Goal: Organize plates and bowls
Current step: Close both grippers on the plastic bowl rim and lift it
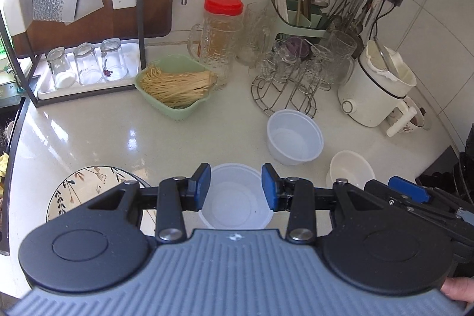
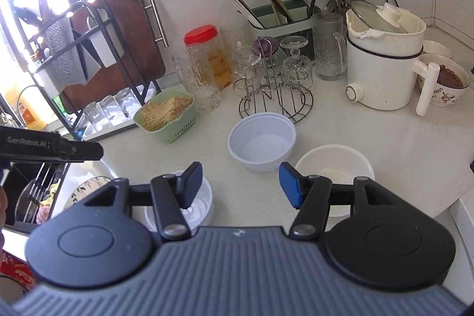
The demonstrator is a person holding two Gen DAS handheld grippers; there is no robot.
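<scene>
Both hand-held grippers, left (image 1: pixel 236 187) and right (image 2: pixel 240 184), gape empty above round translucent plastic bowl (image 1: pixel 236 197) on glossy countertop (image 1: pixel 118 135).

Three white bowls (image 1: pixel 294 138) (image 1: pixel 351 169) (image 1: pixel 237 197) sit upright, apart; a leaf-patterned plate (image 1: pixel 80 185) lies flat beside the nearest.

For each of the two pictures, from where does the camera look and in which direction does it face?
Left wrist: sits on the left gripper, looks forward and down at the clear plastic bowl between its open fingers; the right gripper and a bit of hand show at right.
Right wrist: sits on the right gripper, open, looks at the countertop; the left gripper shows at left.
Shared: white plastic bowl, cream bowl, green basket.
</scene>
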